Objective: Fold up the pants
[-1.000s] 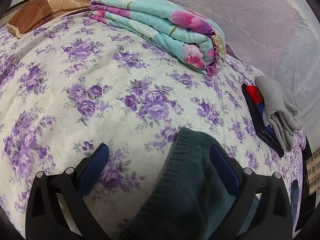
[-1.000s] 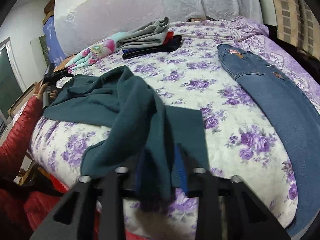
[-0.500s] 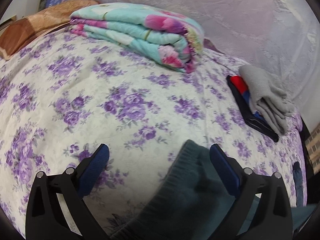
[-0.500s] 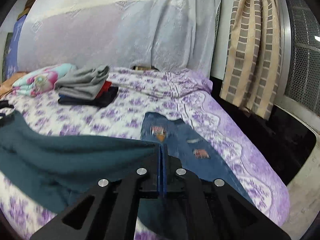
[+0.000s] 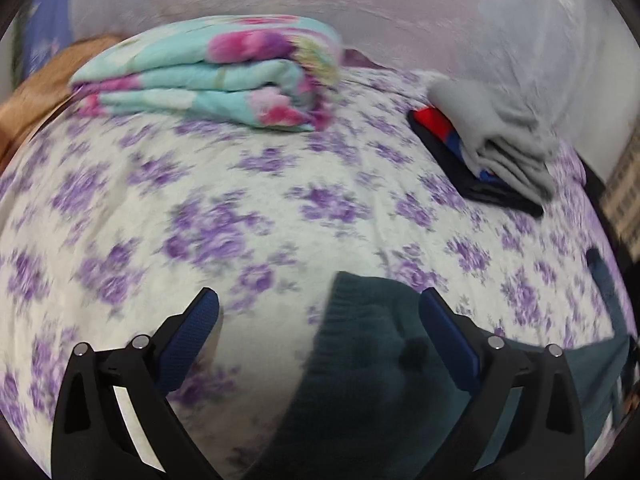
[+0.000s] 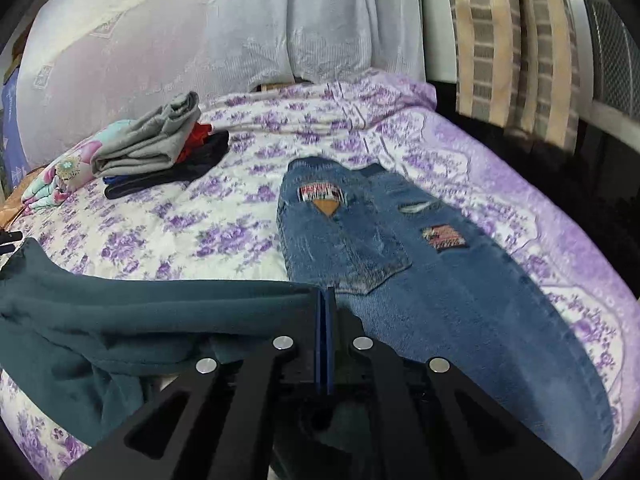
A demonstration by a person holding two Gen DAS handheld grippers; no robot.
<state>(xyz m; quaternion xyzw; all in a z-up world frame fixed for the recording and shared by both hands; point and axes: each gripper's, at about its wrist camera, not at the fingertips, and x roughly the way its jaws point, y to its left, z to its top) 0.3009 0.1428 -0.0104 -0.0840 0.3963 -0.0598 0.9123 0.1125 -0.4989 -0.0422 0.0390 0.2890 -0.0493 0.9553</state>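
Dark teal pants [image 6: 120,328] stretch across the bed in the right wrist view, held up off the floral bedspread [image 6: 200,236]. My right gripper [image 6: 325,300] is shut on one end of them. In the left wrist view the ribbed end of the teal pants [image 5: 368,344] lies between the wide-open blue pads of my left gripper [image 5: 318,312], close to the right pad [image 5: 444,332]. The pads do not press the cloth. The left view is blurred by motion.
Blue patched jeans [image 6: 420,264] lie flat on the bed at the right. A stack of folded clothes, grey on top [image 6: 152,144] [image 5: 492,140], and a folded floral quilt [image 5: 216,84] sit at the back. A striped curtain [image 6: 512,44] hangs beyond the bed.
My right gripper has closed on the teal pants and swung right, pulling them taut beside the jeans. The left gripper has stayed open and turned right, the pants' end staying between its pads.
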